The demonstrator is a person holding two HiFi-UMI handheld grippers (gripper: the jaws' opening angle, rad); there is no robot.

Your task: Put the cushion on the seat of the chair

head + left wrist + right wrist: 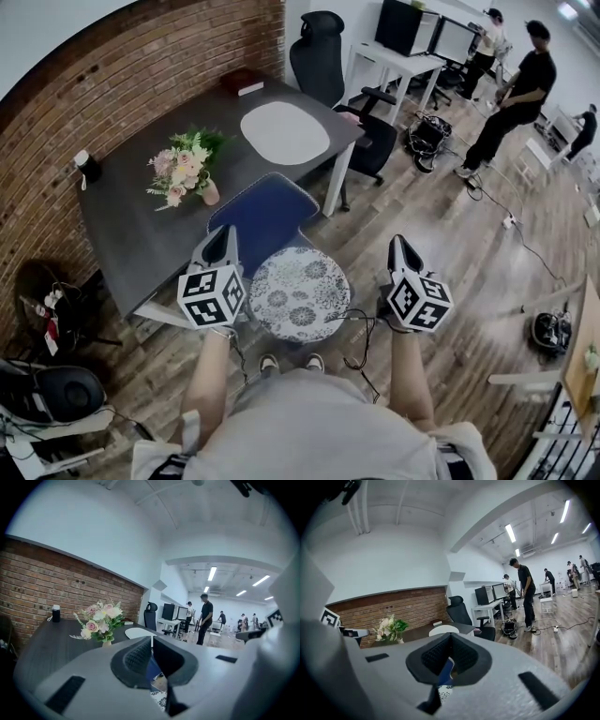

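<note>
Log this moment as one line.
cushion: on chair seat | left claw: shut, empty, beside cushion | right claw: shut, empty, beside cushion

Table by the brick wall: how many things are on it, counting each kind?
Vase of flowers: 1
White oval mat: 1
Dark book: 1
Small black container with a white top: 1
Total: 4 things on the table

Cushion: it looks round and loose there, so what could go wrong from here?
The cable hanging from the right gripper runs beside the cushion and might snag and drag it. The left gripper is not far from the flowers near the desk edge; a careless swing could tip them.
</note>
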